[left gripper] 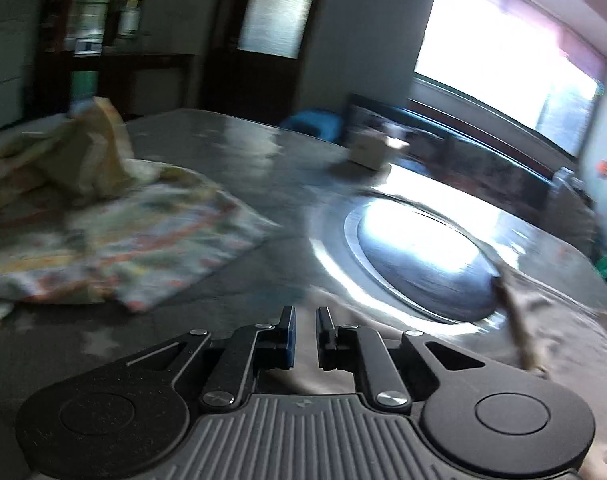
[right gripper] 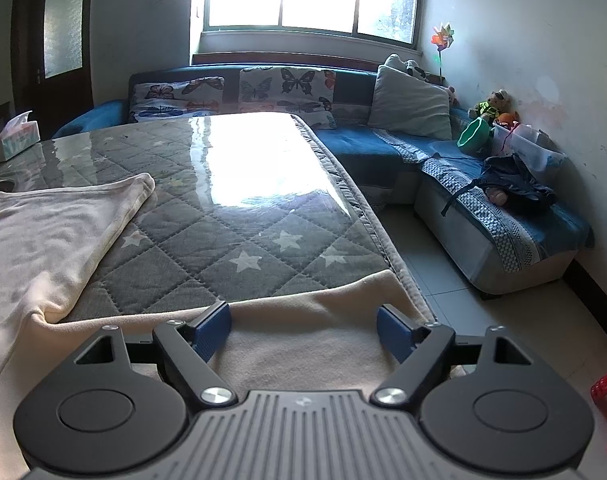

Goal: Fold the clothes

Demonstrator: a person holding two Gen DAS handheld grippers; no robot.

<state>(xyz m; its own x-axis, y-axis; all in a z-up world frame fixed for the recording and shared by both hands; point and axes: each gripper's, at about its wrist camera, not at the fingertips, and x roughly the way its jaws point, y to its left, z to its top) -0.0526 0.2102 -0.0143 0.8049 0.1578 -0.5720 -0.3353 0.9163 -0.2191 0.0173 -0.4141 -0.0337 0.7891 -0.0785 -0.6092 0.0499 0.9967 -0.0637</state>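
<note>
Beige garment (right gripper: 55, 240), tissue box (right gripper: 15, 136) beyond.

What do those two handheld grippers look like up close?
Both match. The left gripper and right gripper have black linkage arms on silver screws, two round black discs at the base, and a grey ribbed body between them. Their fingers carry blue ridged pads. No cables, hands or sleeves show.

Soft matt beige cloth (right gripper: 43, 248) lies on a glossy glass-topped table (right gripper: 263, 168) over quilted grey fabric
</note>
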